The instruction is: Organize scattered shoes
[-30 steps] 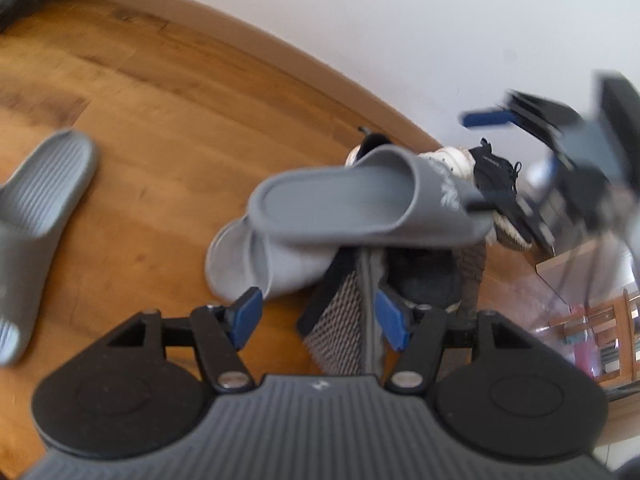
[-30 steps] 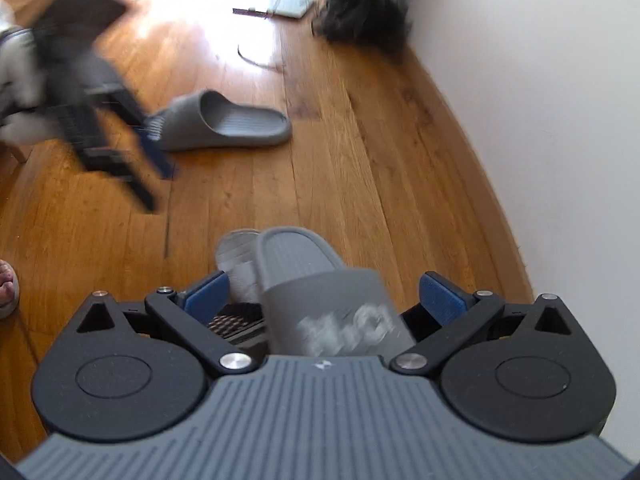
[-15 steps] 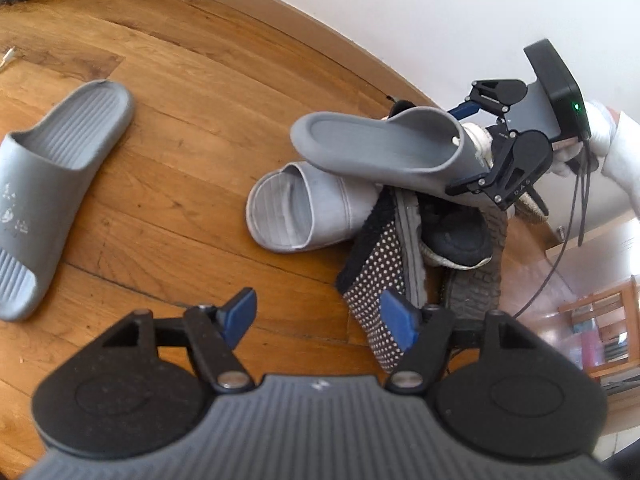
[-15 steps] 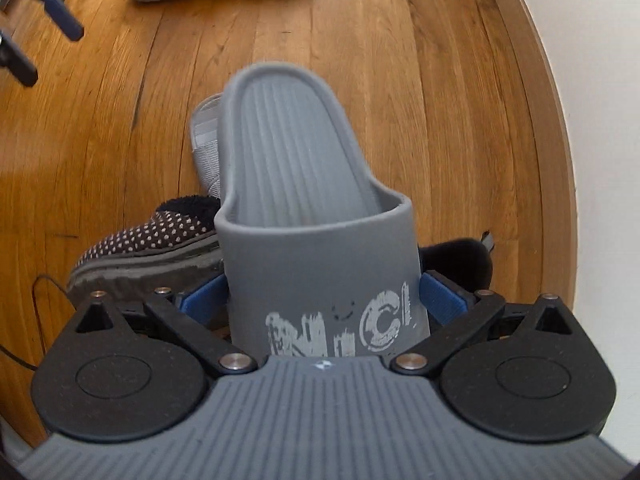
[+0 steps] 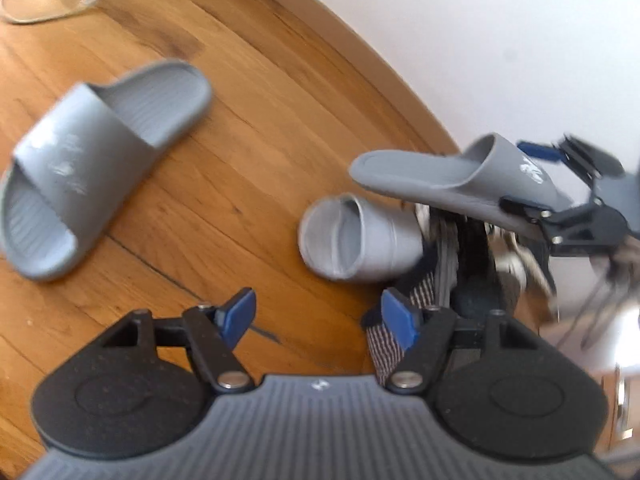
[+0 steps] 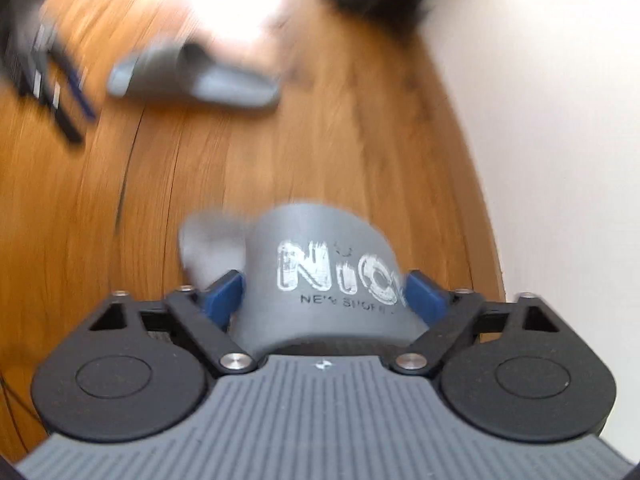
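Slides of dark grey moulded rubber are split between my two tools. My right gripper (image 6: 323, 294) is clamped across the strap end of one dark grey slide with white "Nic" lettering (image 6: 320, 276), its blue pads (image 6: 224, 292) pressed against both sides; from my left wrist view that same slide (image 5: 452, 176) hangs lifted, heel pointing left, above a heap of shoes beside the white wall (image 5: 480, 32). Under it lies a light grey slipper (image 5: 352, 240) on its side, touching a dotted dark slipper (image 5: 404, 312) and other dark footwear too blurred to tell apart. My left gripper (image 5: 318, 316) is spread wide with nothing between its blue pads (image 5: 240, 312), hovering over the wooden plank floor (image 5: 224, 184). A matching dark grey slide (image 5: 92, 160) rests flat on the floor, well apart from the heap. A pale cord (image 5: 44, 12) lies far off on the boards.
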Tool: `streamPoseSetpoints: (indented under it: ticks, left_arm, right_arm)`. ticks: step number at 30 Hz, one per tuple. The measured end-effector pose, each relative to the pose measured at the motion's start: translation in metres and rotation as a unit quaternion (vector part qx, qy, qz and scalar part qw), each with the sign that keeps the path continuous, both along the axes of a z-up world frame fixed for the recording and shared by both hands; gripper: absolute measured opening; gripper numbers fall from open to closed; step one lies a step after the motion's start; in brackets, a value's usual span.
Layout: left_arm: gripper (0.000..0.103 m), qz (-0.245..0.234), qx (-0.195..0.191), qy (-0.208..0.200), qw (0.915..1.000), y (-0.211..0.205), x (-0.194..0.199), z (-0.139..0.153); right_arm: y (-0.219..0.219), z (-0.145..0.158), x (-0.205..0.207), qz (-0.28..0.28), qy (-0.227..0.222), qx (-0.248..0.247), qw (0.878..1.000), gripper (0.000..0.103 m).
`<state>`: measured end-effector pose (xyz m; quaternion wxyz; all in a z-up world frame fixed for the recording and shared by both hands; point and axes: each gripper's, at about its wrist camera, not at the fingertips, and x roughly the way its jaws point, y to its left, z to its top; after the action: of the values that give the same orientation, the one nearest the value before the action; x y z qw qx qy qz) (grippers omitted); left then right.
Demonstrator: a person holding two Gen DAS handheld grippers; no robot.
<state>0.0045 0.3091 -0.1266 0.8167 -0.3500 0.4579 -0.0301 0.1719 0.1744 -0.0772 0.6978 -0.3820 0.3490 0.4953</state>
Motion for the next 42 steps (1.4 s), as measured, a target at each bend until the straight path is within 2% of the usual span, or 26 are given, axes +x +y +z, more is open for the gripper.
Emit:
streamPoseSetpoints:
  ticks: [2,4,6,7,9,10,11,12,13,14,18,21,24,28,36,39,42]
  left_arm:
    - [0.068,0.018,-0.002,0.002,0.9998,0.010,-0.002,0.000]
    - [0.068,0.034,-0.008,0.010,0.9993,0.019,-0.005,-0.003]
    - [0.068,0.041,-0.006,0.017,0.9990,0.026,-0.008,-0.007]
    - [0.068,0.039,-0.003,0.019,0.9990,0.026,-0.010,-0.007]
    - [0.068,0.038,0.000,0.022,0.9990,0.026,-0.012,-0.007]
    - [0.068,0.037,0.000,0.025,0.9990,0.027,-0.012,-0.008]
    - [0.068,0.037,0.001,0.027,0.9990,0.027,-0.012,-0.010]
    - [0.068,0.036,0.001,0.029,0.9989,0.027,-0.011,-0.011]
    - [0.068,0.035,0.001,0.030,0.9989,0.027,-0.011,-0.012]
    - [0.068,0.034,0.000,0.031,0.9989,0.026,-0.010,-0.013]
    - [0.068,0.019,0.003,0.033,0.9993,0.018,-0.009,-0.014]
    - [0.068,0.014,0.004,0.033,0.9993,0.018,-0.012,-0.016]
    - [0.068,0.012,0.009,0.036,0.9992,0.017,-0.014,-0.017]
    - [0.068,0.007,0.017,0.034,0.9993,0.016,-0.014,-0.016]
    - [0.068,-0.002,0.027,0.030,0.9992,0.015,-0.009,-0.016]
    - [0.068,-0.003,0.027,0.032,0.9991,0.015,-0.009,-0.017]
    - [0.068,-0.003,0.028,0.032,0.9991,0.016,-0.010,-0.018]
  right_arm:
    - [0.014,0.011,0.001,-0.039,0.032,0.045,0.998,0.076]
    - [0.025,0.001,-0.003,-0.052,0.060,0.044,0.996,0.071]
    - [0.038,-0.021,-0.011,-0.061,0.096,0.019,0.993,0.032]
    - [0.042,-0.032,-0.014,-0.064,0.116,0.005,0.991,0.016]
    - [0.045,-0.044,-0.020,-0.052,0.155,-0.006,0.986,0.021]
    - [0.046,-0.048,-0.024,-0.044,0.148,-0.014,0.988,0.030]
    - [0.048,-0.053,-0.028,-0.034,0.134,-0.024,0.990,0.051]
    - [0.048,-0.056,-0.030,-0.028,0.130,-0.026,0.991,0.064]
    - [0.049,-0.057,-0.030,-0.023,0.131,-0.023,0.991,0.089]
    - [0.049,-0.057,-0.031,-0.016,0.133,-0.016,0.991,0.103]
    - [0.051,-0.055,-0.036,0.010,0.134,-0.005,0.991,0.102]
    - [0.063,-0.064,-0.053,0.048,0.121,-0.021,0.991,0.102]
    - [0.078,-0.086,-0.072,0.076,0.093,-0.052,0.991,0.102]
    - [0.094,-0.112,-0.077,0.076,0.045,-0.078,0.993,0.103]
    - [0.104,-0.114,-0.025,0.034,0.134,-0.069,0.988,0.103]
    - [0.104,-0.118,-0.024,0.038,0.143,-0.076,0.986,0.103]
    - [0.108,-0.125,-0.034,0.046,0.122,-0.088,0.988,0.103]
